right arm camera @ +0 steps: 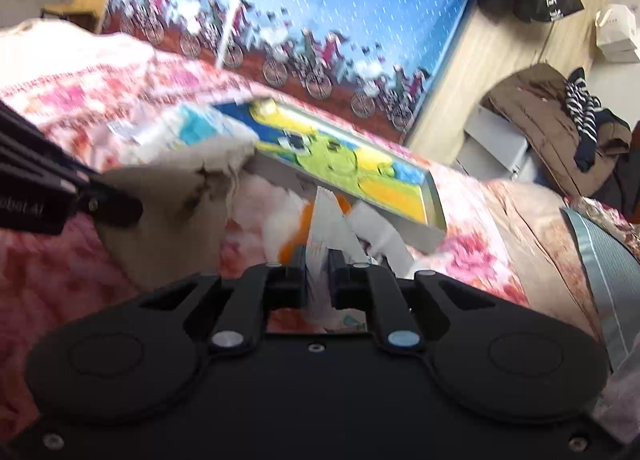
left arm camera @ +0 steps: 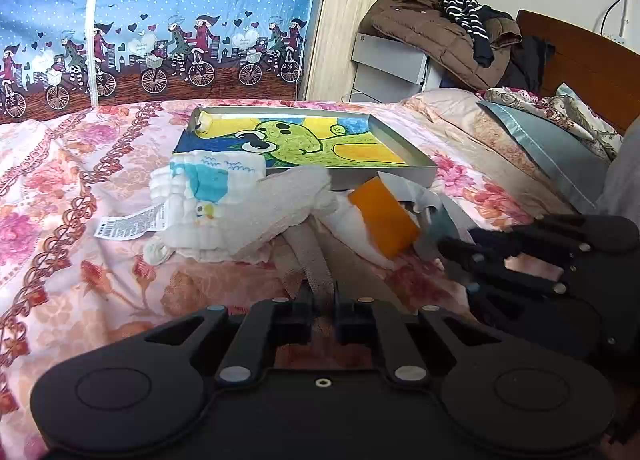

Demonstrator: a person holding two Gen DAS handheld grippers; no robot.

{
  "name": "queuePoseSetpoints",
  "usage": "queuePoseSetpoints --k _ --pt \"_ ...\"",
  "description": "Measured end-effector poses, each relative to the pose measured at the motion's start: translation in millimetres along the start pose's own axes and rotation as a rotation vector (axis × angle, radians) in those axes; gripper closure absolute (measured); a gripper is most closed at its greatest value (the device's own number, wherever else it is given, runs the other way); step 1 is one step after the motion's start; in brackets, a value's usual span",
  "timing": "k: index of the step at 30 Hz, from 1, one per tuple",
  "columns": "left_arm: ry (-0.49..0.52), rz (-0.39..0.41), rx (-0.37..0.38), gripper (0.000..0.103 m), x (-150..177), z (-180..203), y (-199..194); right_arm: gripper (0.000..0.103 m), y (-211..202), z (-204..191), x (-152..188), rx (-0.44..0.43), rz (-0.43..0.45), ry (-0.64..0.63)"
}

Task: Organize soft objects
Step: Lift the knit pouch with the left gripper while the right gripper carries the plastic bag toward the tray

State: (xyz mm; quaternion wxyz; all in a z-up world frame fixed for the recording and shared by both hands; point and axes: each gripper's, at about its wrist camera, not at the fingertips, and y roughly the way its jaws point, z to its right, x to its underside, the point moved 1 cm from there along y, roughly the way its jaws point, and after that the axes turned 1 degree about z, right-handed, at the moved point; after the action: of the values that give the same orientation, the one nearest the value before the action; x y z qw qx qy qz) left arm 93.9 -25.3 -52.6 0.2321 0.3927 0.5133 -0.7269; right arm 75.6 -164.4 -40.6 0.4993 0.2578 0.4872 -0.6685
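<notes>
A pile of soft things lies on the floral bed in front of a shallow grey tray (left arm camera: 420,173) with a green frog picture. In the left wrist view I see a white and blue muslin cloth (left arm camera: 200,195), a white mesh cloth (left arm camera: 296,199), an orange sponge (left arm camera: 384,219) and a beige cloth strip (left arm camera: 312,260). My left gripper (left arm camera: 324,304) is shut on the end of the beige cloth, which shows in the right wrist view (right arm camera: 176,219). My right gripper (right arm camera: 318,276) is shut on a grey-white cloth strip (right arm camera: 324,227); the gripper shows in the left wrist view (left arm camera: 452,256).
The tray also shows in the right wrist view (right arm camera: 428,232). A blue bicycle-print curtain (left arm camera: 160,19) hangs behind the bed. A nightstand (left arm camera: 384,59) with a brown coat (left arm camera: 432,27) stands at the right. Pillows (left arm camera: 540,139) lie by the wooden headboard (left arm camera: 580,55).
</notes>
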Motion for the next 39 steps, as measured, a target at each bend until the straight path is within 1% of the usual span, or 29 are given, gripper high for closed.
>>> queuePoseSetpoints --k 3,5,11,13,15,18,20,25,28,35,37,39 --pt "-0.016 0.014 0.018 0.094 0.8 3.0 -16.8 0.098 -9.7 0.0 -4.6 -0.008 0.061 0.004" --pt "-0.046 0.028 0.041 0.094 1.6 3.2 -27.5 0.098 -10.7 3.1 -6.0 -0.005 0.078 0.016" --pt "-0.153 0.052 0.107 0.094 -2.8 0.3 -40.8 0.098 -13.1 11.5 -10.3 0.014 0.096 0.06" --pt "-0.232 0.043 0.139 0.094 -3.6 -6.1 -41.6 0.098 -11.9 13.2 -9.6 0.019 0.094 0.072" --pt "-0.288 0.038 0.153 0.094 -3.9 -12.4 -41.5 0.098 -5.8 13.8 -9.1 0.02 0.087 0.078" --pt "-0.346 0.022 0.18 0.094 -3.8 -18.9 -39.3 0.098 -3.4 13.2 -9.5 0.021 0.086 0.075" --pt "-0.363 0.007 0.205 0.094 -2.7 -19.3 -37.2 0.098 -3.5 13.3 -9.2 0.024 0.088 0.074" --pt "-0.307 -0.003 0.195 0.094 0.4 -11.9 -32.5 0.098 -6.2 12.8 -9.5 0.032 0.091 0.083" --pt "-0.274 0.013 0.183 0.094 -0.4 -8.6 -33.1 0.098 -7.3 11.7 -9.9 0.035 0.1 0.084" --pt "-0.217 0.112 0.193 0.094 -15.8 0.6 -45.4 0.098 -10.8 20.3 -15.2 0.064 0.145 0.116" --pt "-0.196 0.139 0.184 0.094 -23.0 2.6 -46.3 0.098 -4.3 27.3 -20.0 0.069 0.153 0.137" --pt "-0.181 0.162 0.167 0.094 -32.8 2.3 -42.5 0.098 6.8 36.6 -26.5 0.099 0.173 0.139"
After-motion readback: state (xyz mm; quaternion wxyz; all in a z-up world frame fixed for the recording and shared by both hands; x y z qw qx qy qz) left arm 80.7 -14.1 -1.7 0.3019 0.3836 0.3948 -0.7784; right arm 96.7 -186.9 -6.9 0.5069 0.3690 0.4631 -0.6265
